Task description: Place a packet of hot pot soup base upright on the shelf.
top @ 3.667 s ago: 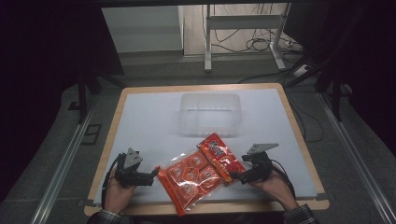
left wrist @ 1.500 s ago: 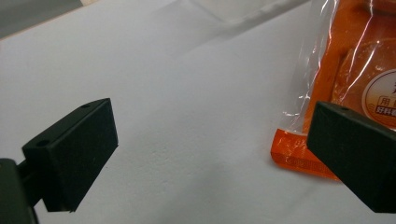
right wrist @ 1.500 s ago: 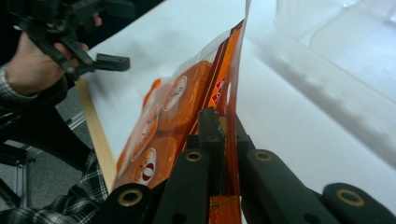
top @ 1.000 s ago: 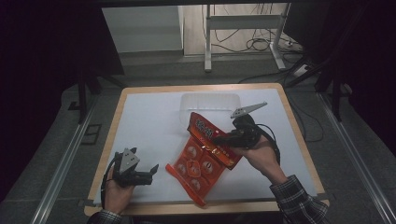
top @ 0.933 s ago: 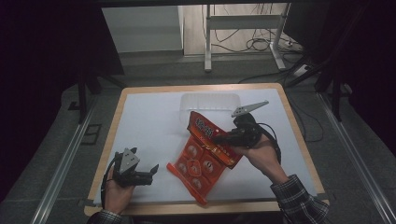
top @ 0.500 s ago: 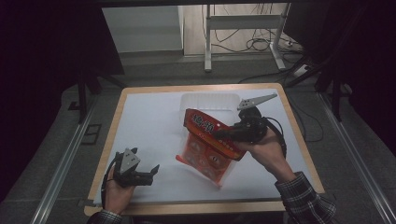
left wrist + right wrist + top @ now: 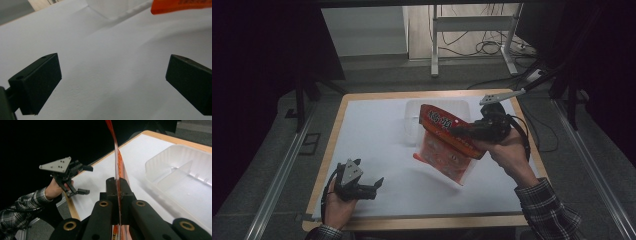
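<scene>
Over the far right of the table [image 7: 362,135], my right gripper [image 7: 472,131] has its jaws pinched flat on the edge of the red snack bag [image 7: 447,150], and the bag hangs off them in the air, tilted, its printed top edge high and its lower end drooping toward me above the white sheet. In the right gripper view the bag [image 7: 117,165] runs edge-on straight up from between the closed jaws (thin as a blade from here). Its long axis slopes from the far side down toward the near side.

Just beyond the bag sits the clear plastic tray [image 7: 414,117], empty as far as I can see, with a divider inside [image 7: 175,173]. The bag's upper end already overlaps the tray's near wall from above, so I judge the tray is where it goes: forward and slightly left of my right hand.

My left gripper [image 7: 374,186] rests low at the near left corner, jaws spread wide around nothing, well apart from the bag. The right hand is plainly the nearer one.
</scene>
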{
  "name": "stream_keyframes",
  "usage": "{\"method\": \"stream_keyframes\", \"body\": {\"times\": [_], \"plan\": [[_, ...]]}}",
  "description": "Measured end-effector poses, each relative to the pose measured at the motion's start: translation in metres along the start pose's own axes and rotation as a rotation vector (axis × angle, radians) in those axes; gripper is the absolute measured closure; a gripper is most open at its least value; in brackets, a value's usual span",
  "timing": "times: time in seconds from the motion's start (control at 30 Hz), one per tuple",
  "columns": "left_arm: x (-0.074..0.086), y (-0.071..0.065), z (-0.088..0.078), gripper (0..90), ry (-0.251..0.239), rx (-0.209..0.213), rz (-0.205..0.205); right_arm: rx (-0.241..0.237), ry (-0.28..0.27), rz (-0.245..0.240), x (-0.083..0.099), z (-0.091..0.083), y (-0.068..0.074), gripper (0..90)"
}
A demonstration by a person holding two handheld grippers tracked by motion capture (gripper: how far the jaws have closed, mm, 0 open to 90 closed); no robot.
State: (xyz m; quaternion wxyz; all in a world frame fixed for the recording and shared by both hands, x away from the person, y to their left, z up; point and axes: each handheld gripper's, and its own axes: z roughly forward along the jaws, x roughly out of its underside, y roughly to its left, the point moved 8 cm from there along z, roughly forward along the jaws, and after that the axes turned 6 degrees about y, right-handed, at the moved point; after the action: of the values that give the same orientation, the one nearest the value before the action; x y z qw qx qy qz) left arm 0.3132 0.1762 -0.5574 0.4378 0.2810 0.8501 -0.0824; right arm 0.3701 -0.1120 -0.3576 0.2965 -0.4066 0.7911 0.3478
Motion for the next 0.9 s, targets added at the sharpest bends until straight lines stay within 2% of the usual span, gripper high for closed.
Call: {"method": "stream_keyframes", "body": {"times": [0.17, 0.43, 0.63, 0.9], "plan": [[0.000, -0.006, 0.003, 0.0, 0.016, 0.023, 0.033, 0.015, -0.015, 0.007, -0.009, -0.009, -0.007, 89.4], [0.002, -0.010, 0.005, 1.3, 0.040, 0.071, 0.015, 0.035, -0.049, 0.033, -0.024, -0.023, -0.020, 89.4], [0.003, -0.012, 0.006, 1.6, 0.047, 0.073, 0.023, 0.035, -0.075, 0.054, -0.036, -0.030, -0.030, 89.4], [0.002, -0.012, 0.005, 1.4, 0.042, 0.081, 0.024, 0.067, -0.090, 0.071, -0.056, -0.033, -0.044, 89.4]]}}
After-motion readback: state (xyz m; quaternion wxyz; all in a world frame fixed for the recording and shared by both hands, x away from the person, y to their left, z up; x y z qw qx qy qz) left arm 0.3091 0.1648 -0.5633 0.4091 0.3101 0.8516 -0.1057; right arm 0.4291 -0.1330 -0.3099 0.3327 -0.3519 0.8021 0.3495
